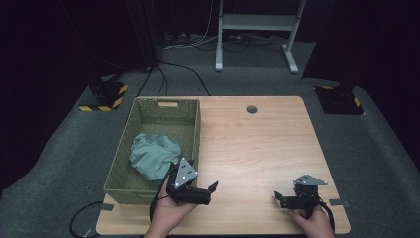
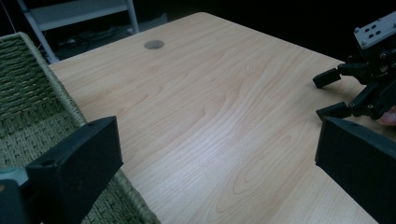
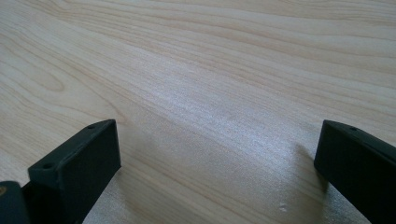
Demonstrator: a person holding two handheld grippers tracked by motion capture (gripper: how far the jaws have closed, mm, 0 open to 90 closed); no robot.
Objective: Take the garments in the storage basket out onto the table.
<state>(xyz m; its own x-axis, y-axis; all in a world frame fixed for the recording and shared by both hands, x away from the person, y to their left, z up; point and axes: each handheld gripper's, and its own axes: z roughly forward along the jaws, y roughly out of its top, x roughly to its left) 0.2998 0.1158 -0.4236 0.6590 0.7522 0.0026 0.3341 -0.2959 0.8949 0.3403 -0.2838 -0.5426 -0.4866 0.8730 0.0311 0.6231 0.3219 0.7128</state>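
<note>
Hand-held gripper on the left (image 1: 210, 190) sits low over the wooden bench (image 1: 257, 148), just beside the green woven basket (image 1: 148, 186). Its jaws are wide apart with nothing between them. The right hand-held gripper (image 1: 280, 197) is near the front right corner of the bench, and its jaws are wide apart too, over bare wood. A soft green cloth (image 1: 154, 155) lies bunched inside the basket. A small round hole (image 1: 251, 109) sits near the far edge of the bench. No words or labels can be read anywhere.
</note>
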